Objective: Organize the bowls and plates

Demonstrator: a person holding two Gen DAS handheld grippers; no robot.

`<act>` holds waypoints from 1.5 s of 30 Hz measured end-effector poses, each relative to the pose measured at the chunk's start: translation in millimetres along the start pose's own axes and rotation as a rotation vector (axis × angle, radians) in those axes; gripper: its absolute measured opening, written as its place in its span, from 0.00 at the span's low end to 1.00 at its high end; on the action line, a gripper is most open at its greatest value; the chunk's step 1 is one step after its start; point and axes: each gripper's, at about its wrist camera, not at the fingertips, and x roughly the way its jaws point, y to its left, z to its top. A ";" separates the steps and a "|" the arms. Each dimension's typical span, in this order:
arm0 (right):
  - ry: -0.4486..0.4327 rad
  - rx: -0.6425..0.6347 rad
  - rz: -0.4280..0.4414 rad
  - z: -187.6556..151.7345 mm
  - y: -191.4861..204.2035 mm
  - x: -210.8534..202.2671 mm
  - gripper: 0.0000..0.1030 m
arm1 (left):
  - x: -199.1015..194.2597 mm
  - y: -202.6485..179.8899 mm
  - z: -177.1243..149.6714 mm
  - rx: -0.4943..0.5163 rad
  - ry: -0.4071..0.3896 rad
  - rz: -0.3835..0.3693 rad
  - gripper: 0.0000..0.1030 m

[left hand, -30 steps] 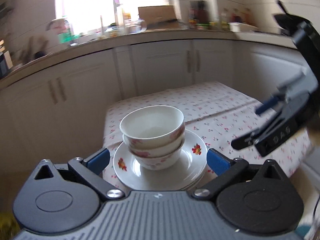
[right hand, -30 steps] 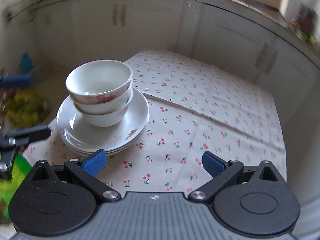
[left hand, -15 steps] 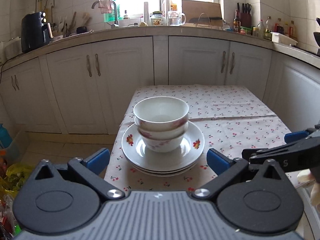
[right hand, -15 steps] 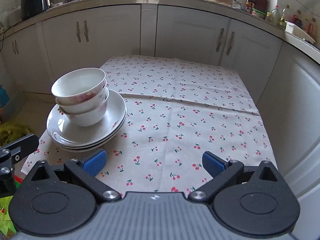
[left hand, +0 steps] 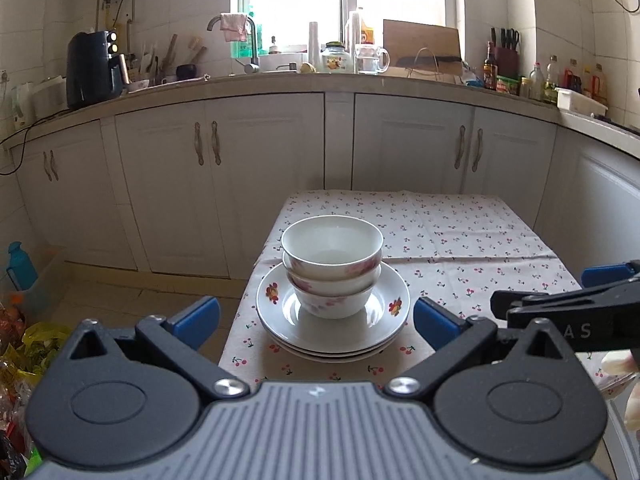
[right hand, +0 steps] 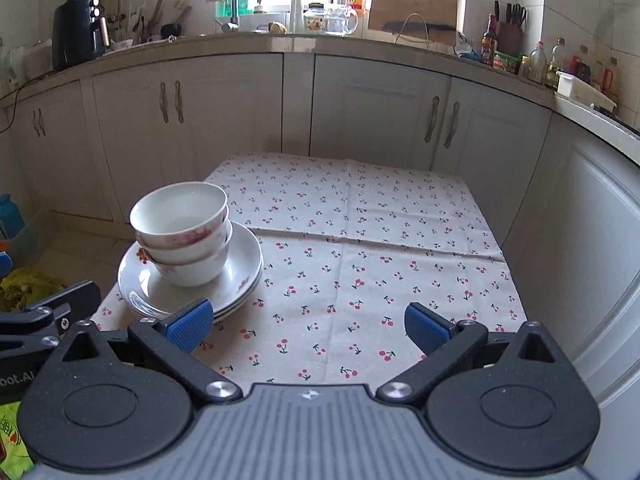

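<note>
Stacked white bowls with pink flowers rest on a pile of white plates at the near left corner of the table. My left gripper hangs open just short of the pile, nothing between its blue pads. My right gripper is open over the cloth, to the right of the pile; its left pad sits in front of the plates' near rim. In the left wrist view the right gripper's side shows at the right edge, with fingertips of a hand below it.
The small table wears a cherry-print cloth. White cabinets and a cluttered counter run behind and to the right. Bags and a blue bottle lie on the floor at the left.
Both grippers have pulled back and levelled out, so the pile looks smaller and farther. The right gripper has dropped from high to low on the right in the left wrist view. The dishes have not moved.
</note>
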 end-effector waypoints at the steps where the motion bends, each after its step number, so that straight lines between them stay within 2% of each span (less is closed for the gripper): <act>1: 0.000 -0.001 0.000 -0.1 1.1 -0.4 1.00 | -0.8 -0.2 -0.3 0.000 -0.001 0.003 0.99; 9: 0.000 -0.002 -0.016 -1.5 5.4 -0.6 1.00 | -1.9 0.0 -1.0 -0.007 -0.004 0.021 0.99; 45: 0.005 0.006 -0.048 -1.3 6.2 2.6 1.00 | 5.1 -0.7 -0.9 -0.017 0.011 0.008 0.99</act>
